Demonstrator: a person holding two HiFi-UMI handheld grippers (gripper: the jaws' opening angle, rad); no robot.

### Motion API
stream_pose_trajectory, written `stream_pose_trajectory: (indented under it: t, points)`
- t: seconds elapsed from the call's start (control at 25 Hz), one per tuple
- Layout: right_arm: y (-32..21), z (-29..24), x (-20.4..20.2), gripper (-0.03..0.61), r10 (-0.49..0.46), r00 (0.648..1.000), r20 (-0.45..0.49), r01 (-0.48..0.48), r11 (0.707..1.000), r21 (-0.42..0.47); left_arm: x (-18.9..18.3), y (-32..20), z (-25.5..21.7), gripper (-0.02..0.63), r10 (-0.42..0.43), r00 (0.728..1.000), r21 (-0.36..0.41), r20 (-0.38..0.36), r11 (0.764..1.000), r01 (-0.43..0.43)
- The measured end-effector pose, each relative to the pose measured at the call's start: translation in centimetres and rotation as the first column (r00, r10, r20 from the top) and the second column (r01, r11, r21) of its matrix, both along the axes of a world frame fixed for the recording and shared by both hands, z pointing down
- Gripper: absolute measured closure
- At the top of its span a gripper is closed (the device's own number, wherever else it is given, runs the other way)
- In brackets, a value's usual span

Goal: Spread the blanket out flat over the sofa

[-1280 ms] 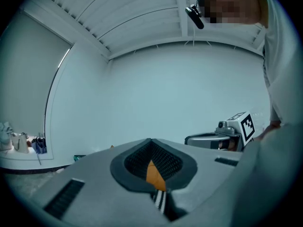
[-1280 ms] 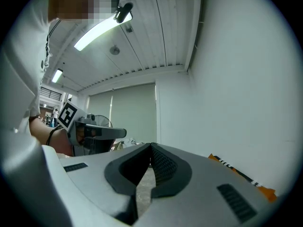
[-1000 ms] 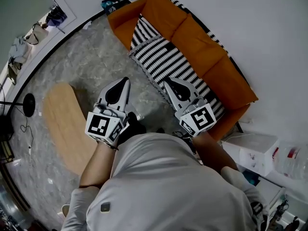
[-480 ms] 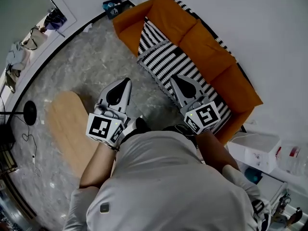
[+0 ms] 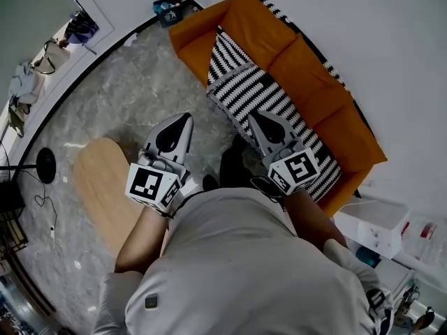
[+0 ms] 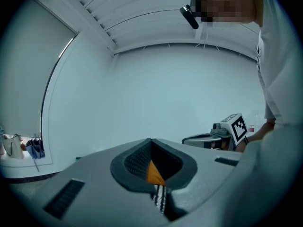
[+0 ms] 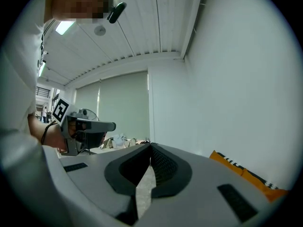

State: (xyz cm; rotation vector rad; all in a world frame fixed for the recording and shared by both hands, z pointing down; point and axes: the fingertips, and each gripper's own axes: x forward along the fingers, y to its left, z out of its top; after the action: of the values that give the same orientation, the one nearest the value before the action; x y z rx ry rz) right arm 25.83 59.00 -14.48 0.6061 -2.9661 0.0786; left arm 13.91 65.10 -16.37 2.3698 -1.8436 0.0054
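We find the blanket (image 5: 262, 93) as a black-and-white zigzag-striped cloth lying rumpled along the seat of the orange sofa (image 5: 318, 82), ahead of both grippers. It lies in folds over most of the seat. The backrest cushions stand bare. A narrow striped band also runs along the top of the backrest; we cannot tell whether it is the same cloth.

The left gripper (image 5: 183, 119) has its jaws pressed together at the tips with nothing between them. The right gripper (image 5: 253, 119) is likewise closed and empty.

The head view alone gives the full layout. There the right gripper's body overlaps the blanket's near edge and hides it. The left gripper view shows only a sliver of orange and stripes through the slot behind its closed tips, with the right gripper off to its right. The right gripper view shows grey floor (image 5: 133, 96) in that slot, a sofa corner with the striped band to the right of its jaws, and the left gripper to its left.

An oval wooden table (image 5: 105, 187) lies to the left of the left gripper. A blue box (image 5: 167, 7) sits past the sofa's far end. A white box (image 5: 377, 225) stands to the right of the right gripper and behind it. A dark shoe-like shape (image 5: 230, 162) rests on the floor between the two grippers.
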Motion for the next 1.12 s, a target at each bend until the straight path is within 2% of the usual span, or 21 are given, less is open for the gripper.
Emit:
stream_pose_trajectory:
  t: [0.28, 0.48, 0.8, 1.12]
  points:
    - [-8.4, 0.7, -1.9, 0.554, -0.001, 1.0, 0.019, 0.001, 1.0, 0.002, -2.4, -7.0, 0.5, 0.604, -0.026, 1.0, -0.015, 0.015, 1.0, 0.027]
    - [-16.8, 1.3, -2.9, 0.554, -0.014, 1.0, 0.011, 0.014, 1.0, -0.008, -3.0, -15.3, 1.1, 0.604, -0.03, 1.0, -0.027, 0.01, 0.999, 0.03]
    - [-29.3, 2.2, -0.5, 0.554, 0.018, 1.0, 0.008, -0.018, 0.999, -0.033, -1.6, -26.8, 2.4, 0.604, -0.024, 1.0, -0.072, 0.008, 0.997, 0.025]
    - [-36.3, 3.2, 1.5, 0.554, 0.081, 0.997, 0.011, -0.081, 0.996, -0.048, -1.3, -33.2, 3.4, 0.604, -0.006, 1.0, -0.088, 0.025, 0.996, 0.008]
